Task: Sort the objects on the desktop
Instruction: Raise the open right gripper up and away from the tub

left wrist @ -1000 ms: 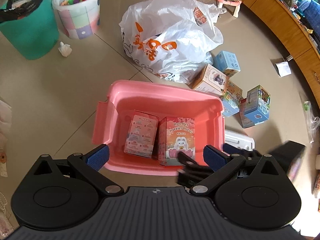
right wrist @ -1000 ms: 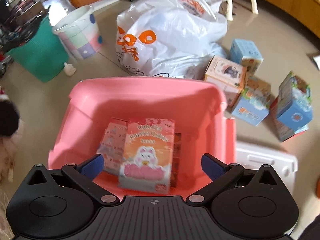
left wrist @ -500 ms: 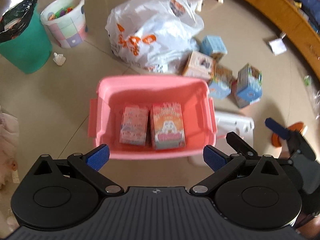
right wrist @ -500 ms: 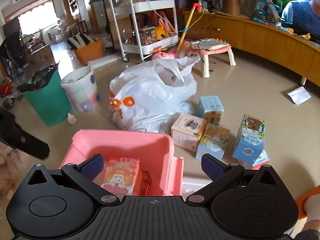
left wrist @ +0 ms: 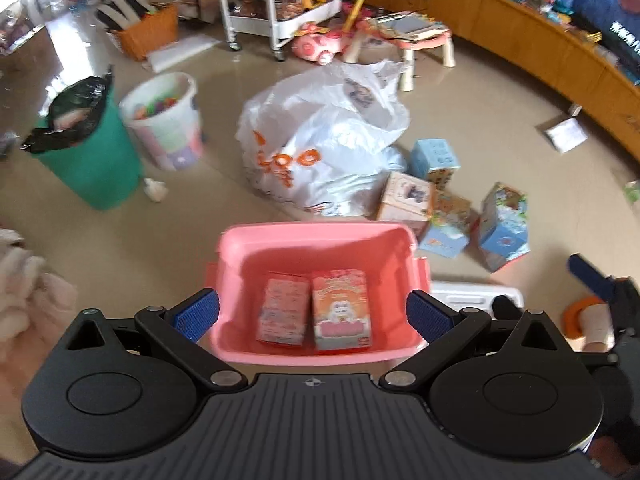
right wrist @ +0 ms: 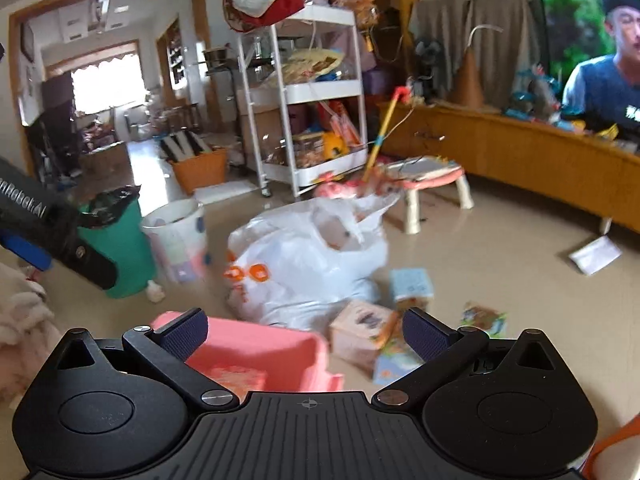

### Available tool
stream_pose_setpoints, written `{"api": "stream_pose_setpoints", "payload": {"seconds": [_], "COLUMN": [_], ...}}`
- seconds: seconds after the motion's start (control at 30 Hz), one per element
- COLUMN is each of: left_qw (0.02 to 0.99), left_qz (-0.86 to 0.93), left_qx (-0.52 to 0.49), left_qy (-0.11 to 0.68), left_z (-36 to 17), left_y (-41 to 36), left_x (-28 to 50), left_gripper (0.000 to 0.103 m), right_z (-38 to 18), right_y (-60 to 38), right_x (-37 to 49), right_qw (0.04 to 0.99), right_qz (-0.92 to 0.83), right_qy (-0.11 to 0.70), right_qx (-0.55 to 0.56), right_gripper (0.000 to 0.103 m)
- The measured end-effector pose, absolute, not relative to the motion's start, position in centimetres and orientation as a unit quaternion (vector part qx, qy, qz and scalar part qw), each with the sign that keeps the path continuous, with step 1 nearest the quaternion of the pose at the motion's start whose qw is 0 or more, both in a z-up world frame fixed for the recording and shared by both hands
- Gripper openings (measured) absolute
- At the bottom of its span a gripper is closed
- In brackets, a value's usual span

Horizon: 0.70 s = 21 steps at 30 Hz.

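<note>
One white plastic bag (left wrist: 324, 140) lies on the floor behind the one pink bin (left wrist: 316, 256), which sits just ahead of the left gripper (left wrist: 313, 314), and two pink boxes (left wrist: 316, 312) lie flat side by side inside the bin, long axes running from the camera toward the bag. About five more boxes (left wrist: 452, 204) are clustered on the floor right of the bin, beside the bag, some upright and some tipped. The fingers (left wrist: 196, 314) of the left gripper are spread wide and empty, as are those of the right gripper (right wrist: 306, 338), raised above the bin's right rim
</note>
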<state>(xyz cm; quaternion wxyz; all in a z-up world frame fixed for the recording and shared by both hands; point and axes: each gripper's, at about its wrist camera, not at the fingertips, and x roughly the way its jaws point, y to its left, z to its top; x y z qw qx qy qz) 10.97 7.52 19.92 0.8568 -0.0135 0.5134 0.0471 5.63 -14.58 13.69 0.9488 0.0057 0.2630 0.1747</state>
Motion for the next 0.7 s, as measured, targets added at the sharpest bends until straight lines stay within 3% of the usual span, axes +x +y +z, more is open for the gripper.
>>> {"api": "stream_pose_setpoints", "payload": {"seconds": [0.2, 0.7], "left_qw": [0.852, 0.845], "left_qz": [0.004, 0.024], "left_qx": [-0.134, -0.109], "left_qy": [0.505, 0.523], "left_z": [19.3, 15.4], "left_y": [8.5, 7.3], "left_x": [10.7, 11.1], "left_gripper": [0.102, 0.102], "right_z": [13.8, 10.1], "right_y": [-16.2, -17.7], "right_x": [6.4, 6.6], "right_qw": [0.944, 0.933], "right_qz": [0.149, 0.138], "right_qy": [0.295, 0.327], "right_qx": [0.004, -0.052], "right_gripper": [0.103, 0.103]}}
